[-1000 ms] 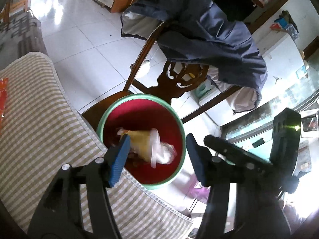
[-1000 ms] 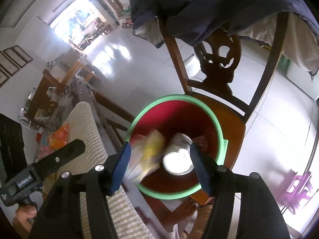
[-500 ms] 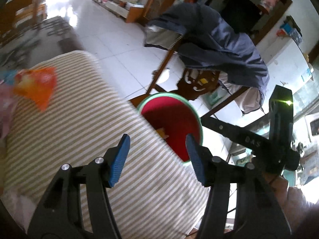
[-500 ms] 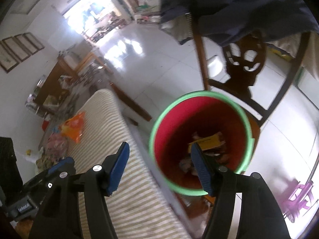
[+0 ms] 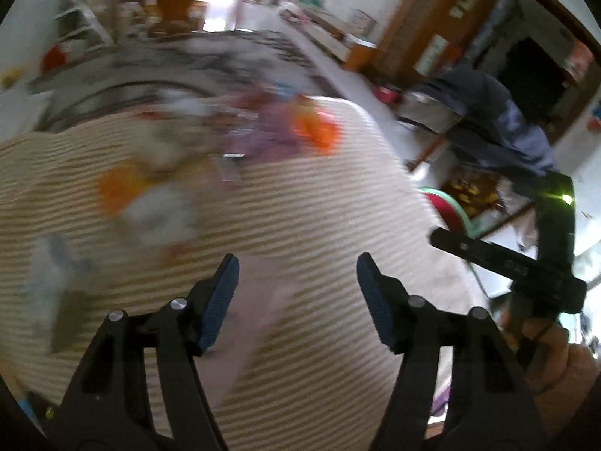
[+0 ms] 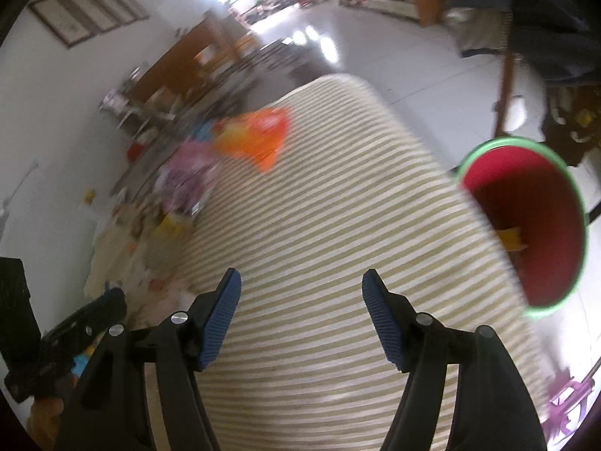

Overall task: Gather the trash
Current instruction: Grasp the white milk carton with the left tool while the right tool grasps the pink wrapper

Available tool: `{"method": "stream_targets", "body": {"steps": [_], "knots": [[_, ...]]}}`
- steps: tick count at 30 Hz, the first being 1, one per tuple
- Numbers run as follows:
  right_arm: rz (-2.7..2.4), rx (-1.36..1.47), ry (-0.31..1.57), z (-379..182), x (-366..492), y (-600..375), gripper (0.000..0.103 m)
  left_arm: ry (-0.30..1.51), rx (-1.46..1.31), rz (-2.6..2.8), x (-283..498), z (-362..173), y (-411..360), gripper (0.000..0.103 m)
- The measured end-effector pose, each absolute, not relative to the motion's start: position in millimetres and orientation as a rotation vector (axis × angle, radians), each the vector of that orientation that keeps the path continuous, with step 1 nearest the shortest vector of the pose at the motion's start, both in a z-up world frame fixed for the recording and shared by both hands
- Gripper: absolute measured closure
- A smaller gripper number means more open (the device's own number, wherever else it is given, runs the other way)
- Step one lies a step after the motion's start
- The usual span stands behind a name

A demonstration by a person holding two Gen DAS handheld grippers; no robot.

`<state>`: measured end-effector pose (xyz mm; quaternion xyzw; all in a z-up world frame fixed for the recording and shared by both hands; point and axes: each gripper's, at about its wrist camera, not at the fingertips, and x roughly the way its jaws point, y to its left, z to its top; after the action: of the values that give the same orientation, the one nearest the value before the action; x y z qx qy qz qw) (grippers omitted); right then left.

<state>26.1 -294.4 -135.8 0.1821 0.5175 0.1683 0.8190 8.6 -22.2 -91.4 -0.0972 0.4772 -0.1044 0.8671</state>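
Observation:
A red bin with a green rim [image 6: 526,221] stands on a chair beside the striped table [image 6: 338,225], with a yellow scrap inside; its rim shows in the left wrist view [image 5: 447,206]. An orange wrapper [image 6: 259,139] and a purple wrapper [image 6: 191,173] lie at the table's far end, with more blurred trash [image 5: 157,203] in the left wrist view. My left gripper [image 5: 296,293] is open and empty over the table. My right gripper [image 6: 300,300] is open and empty over the table, left of the bin.
A wooden chair with a dark blue jacket [image 5: 499,124] over its back stands past the table edge. The right gripper's body [image 5: 526,263] shows at the right of the left wrist view. White tiled floor [image 6: 375,45] and wooden furniture lie beyond.
Both grippers have swung away from the bin to over the striped table. The trash pile has come into view and the bin has slid to the right edge.

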Motion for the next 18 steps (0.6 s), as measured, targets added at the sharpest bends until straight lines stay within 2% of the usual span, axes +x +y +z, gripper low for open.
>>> {"method": "stream_targets", "body": {"steps": [4,10,18], "knots": [[0.452,0.360,1.152,-139,19,-246,0.032,0.988,-0.161,-0.056,-13,-92,50,0.029],[0.548,0.387,1.279,-150,12,-191,0.026,1.054,-0.083,0.083,-25,-109,117,0.025],[0.518,0.424,1.448,-174,15,-136,0.019,1.115,-0.070,0.021,-8,-138,133,0.020]]}}
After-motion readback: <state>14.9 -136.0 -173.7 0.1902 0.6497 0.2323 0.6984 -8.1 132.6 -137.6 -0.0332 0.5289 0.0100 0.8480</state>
